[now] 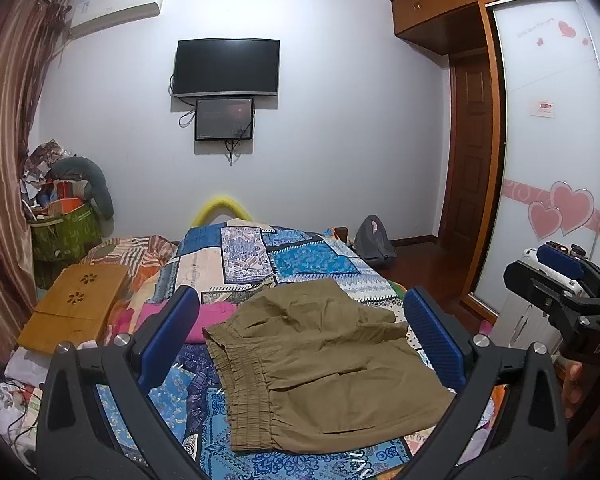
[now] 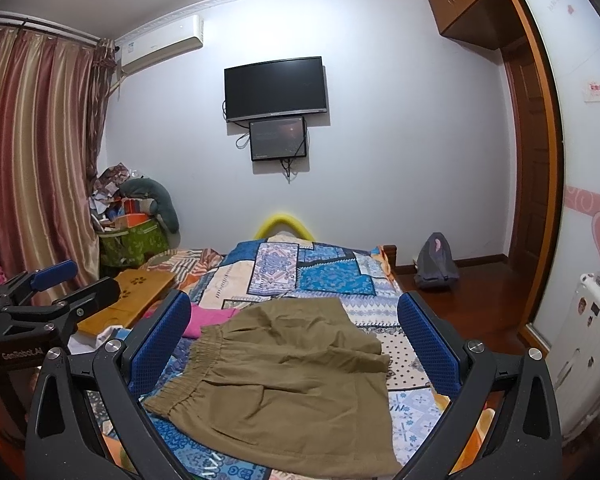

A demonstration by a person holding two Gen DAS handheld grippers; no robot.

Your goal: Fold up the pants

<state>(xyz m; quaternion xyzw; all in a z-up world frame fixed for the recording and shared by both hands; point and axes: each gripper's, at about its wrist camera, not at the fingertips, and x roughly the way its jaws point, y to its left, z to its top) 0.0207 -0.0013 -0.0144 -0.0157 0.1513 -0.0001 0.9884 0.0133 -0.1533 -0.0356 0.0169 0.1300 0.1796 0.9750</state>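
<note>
My left gripper (image 1: 300, 332) hangs wide apart over the olive pants (image 1: 320, 368), which lie on the blue patchwork bedspread (image 1: 300, 256), elastic waistband toward the left. The right gripper (image 1: 556, 280) shows at far right, its jaws unclear.

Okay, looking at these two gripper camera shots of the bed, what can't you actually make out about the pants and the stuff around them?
- Olive-brown elastic-waist pants: near hem is cut off by the bottom edge and the right gripper frame in the right wrist view.
- Pink cloth: mostly hidden behind a blue gripper finger and the pants in both views.
- Small dark screen under the wall television: content too small to read.
- Left gripper: open, holding nothing.
</note>
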